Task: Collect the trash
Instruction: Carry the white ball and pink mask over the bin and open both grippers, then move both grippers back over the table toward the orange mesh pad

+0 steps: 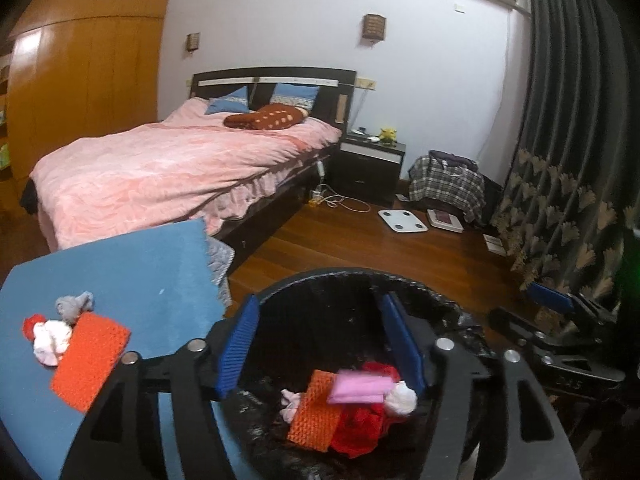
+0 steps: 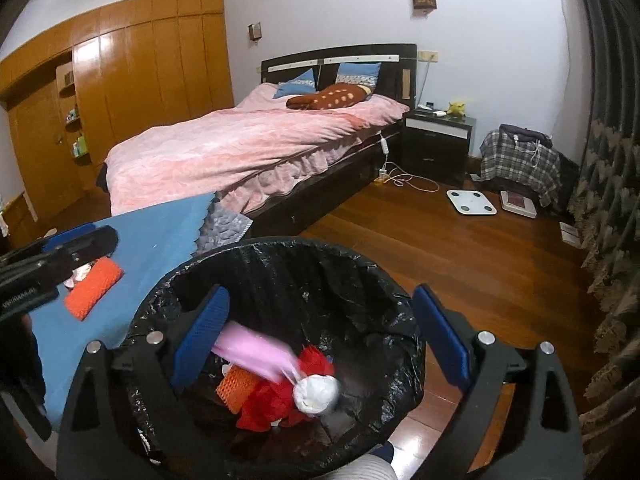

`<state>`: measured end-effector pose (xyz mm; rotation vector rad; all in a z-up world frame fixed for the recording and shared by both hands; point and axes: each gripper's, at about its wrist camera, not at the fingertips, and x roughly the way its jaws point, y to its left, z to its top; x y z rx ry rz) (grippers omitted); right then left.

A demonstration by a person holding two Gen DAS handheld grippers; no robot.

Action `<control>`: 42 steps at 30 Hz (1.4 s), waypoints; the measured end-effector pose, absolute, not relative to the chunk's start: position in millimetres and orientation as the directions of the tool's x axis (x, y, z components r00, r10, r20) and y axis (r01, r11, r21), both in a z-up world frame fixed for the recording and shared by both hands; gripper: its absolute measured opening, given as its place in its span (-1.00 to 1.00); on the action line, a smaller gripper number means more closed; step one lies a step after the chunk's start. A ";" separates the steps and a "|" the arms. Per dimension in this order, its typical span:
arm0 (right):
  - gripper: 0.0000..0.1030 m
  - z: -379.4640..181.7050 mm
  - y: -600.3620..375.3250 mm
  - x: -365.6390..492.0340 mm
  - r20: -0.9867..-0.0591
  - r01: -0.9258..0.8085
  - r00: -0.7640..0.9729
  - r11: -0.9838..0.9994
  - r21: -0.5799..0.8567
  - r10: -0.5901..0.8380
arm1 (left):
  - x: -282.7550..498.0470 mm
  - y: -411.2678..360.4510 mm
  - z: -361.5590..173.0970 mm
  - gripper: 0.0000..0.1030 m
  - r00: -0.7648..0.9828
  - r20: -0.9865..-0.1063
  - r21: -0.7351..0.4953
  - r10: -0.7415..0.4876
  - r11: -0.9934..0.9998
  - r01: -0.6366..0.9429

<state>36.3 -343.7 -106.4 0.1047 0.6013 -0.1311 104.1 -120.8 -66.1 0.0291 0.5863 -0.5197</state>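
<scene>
A bin lined with a black bag (image 1: 460, 320) (image 2: 280, 264) stands on the floor by a blue table (image 1: 132, 264) (image 2: 160, 240). Inside lie an orange mesh pad (image 1: 316, 416) (image 2: 236, 390), red netting (image 1: 360, 424) (image 2: 268, 404), a white wad (image 1: 400, 398) (image 2: 316, 396) and a blurred pink piece (image 1: 360, 389) (image 2: 256, 356). Both grippers hover over the bin, open and empty: left (image 1: 320, 348), right (image 2: 324, 340). On the table lie an orange mesh pad (image 1: 90, 364) (image 2: 94, 288), a grey wad (image 1: 74, 306), and a white and red wad (image 1: 46, 338).
A bed with a pink cover (image 1: 160, 168) (image 2: 248, 148) stands behind the table. A nightstand (image 1: 368, 164), a white scale (image 1: 402, 221) (image 2: 472, 202), a plaid-covered seat (image 1: 448, 184) and cables lie on the wood floor. Dark curtains (image 1: 568, 160) hang at right.
</scene>
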 end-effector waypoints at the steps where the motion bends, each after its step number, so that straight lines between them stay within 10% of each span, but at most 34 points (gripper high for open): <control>1: 0.79 -107.3 -342.8 35.0 -0.571 0.154 0.816 0.986 0.067 -0.088 | 104.1 -115.0 -66.3 0.28 0.713 -0.537 -0.120 -0.452 0.877 0.465; 17: 0.87 -99.7 -269.0 59.7 -0.569 0.026 0.822 0.996 0.090 0.030 | 90.3 -9.8 -66.2 0.78 0.815 -0.521 -0.065 -0.255 0.964 0.259; 42: 0.88 -120.6 -98.8 147.5 -0.599 -0.241 0.758 0.964 0.109 0.257 | 109.5 146.9 -109.7 0.84 0.819 -0.572 -0.016 0.044 0.998 -0.065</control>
